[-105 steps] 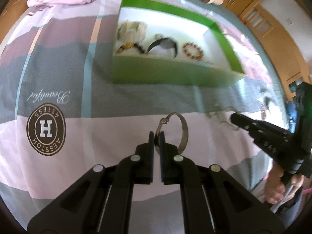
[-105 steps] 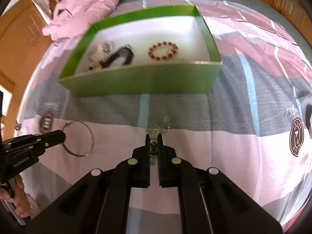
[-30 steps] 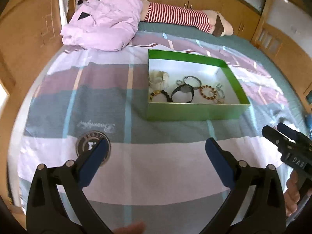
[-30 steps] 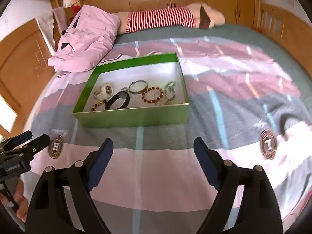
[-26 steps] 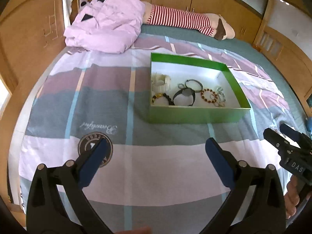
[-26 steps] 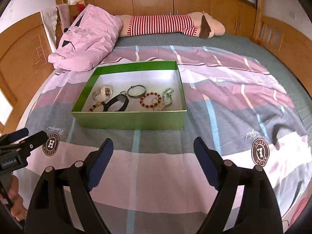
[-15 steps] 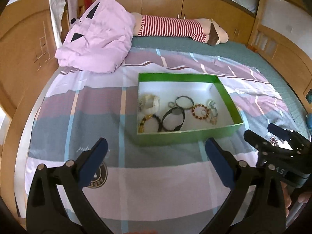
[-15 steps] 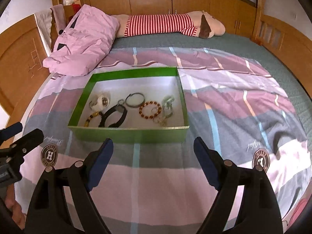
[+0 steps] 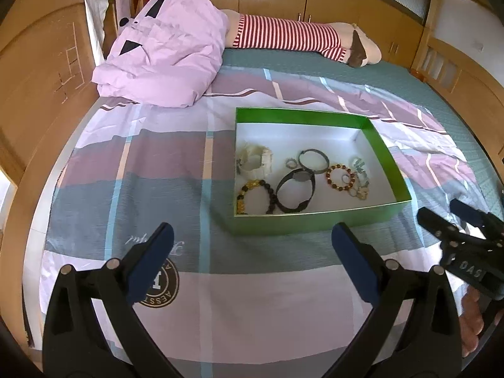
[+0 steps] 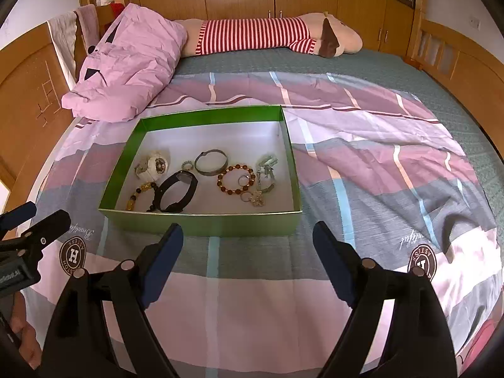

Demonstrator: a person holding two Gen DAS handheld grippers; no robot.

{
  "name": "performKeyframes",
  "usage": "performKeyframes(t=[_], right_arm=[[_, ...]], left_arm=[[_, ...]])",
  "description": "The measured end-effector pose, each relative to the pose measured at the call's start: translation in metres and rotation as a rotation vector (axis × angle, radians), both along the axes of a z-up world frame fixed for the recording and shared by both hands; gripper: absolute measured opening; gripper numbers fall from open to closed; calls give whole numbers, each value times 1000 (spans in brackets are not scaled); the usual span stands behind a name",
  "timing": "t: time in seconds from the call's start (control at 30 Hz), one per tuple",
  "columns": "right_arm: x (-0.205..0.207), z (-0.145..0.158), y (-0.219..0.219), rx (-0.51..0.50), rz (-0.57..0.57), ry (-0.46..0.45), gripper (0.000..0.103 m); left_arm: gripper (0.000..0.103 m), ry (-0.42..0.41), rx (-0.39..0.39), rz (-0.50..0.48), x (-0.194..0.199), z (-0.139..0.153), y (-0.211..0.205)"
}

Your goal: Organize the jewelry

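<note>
A green box [image 9: 308,220] [image 10: 201,220] with a white inside lies on the bed. In it are a white watch [image 9: 254,159], a black band [image 9: 296,191], a silver bangle [image 9: 313,161], a red bead bracelet [image 9: 340,177], a yellow and black bead bracelet [image 10: 141,196] and small silver pieces [image 10: 266,170]. My left gripper [image 9: 252,245] is open and empty, held above the bedspread in front of the box. My right gripper [image 10: 247,245] is open and empty too, in front of the box; it also shows in the left wrist view [image 9: 453,217].
The box lies on a striped pink, grey and teal bedspread [image 10: 362,163]. A pink folded duvet [image 9: 163,53] and a long striped plush toy [image 10: 267,36] lie at the back. Wooden bed boards [image 9: 41,82] and cupboards ring the bed.
Earlier each gripper was shut, the left on a silver hoop, the right on a small silver piece. Both are now open, empty and drawn back and up from the box, which holds more jewelry.
</note>
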State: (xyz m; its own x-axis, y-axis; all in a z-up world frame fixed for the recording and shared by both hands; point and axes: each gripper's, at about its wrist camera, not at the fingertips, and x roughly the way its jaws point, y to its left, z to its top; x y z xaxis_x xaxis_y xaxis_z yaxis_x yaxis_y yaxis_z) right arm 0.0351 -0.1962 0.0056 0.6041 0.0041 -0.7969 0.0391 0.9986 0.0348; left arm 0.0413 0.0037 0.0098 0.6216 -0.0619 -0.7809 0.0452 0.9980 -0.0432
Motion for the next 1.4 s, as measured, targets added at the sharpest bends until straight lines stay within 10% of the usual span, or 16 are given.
performKeyframes(t=[1.4], right_arm=[[-6, 5, -5, 44, -21, 13, 84]], left_arm=[[101, 38, -10, 15, 4, -14, 6]])
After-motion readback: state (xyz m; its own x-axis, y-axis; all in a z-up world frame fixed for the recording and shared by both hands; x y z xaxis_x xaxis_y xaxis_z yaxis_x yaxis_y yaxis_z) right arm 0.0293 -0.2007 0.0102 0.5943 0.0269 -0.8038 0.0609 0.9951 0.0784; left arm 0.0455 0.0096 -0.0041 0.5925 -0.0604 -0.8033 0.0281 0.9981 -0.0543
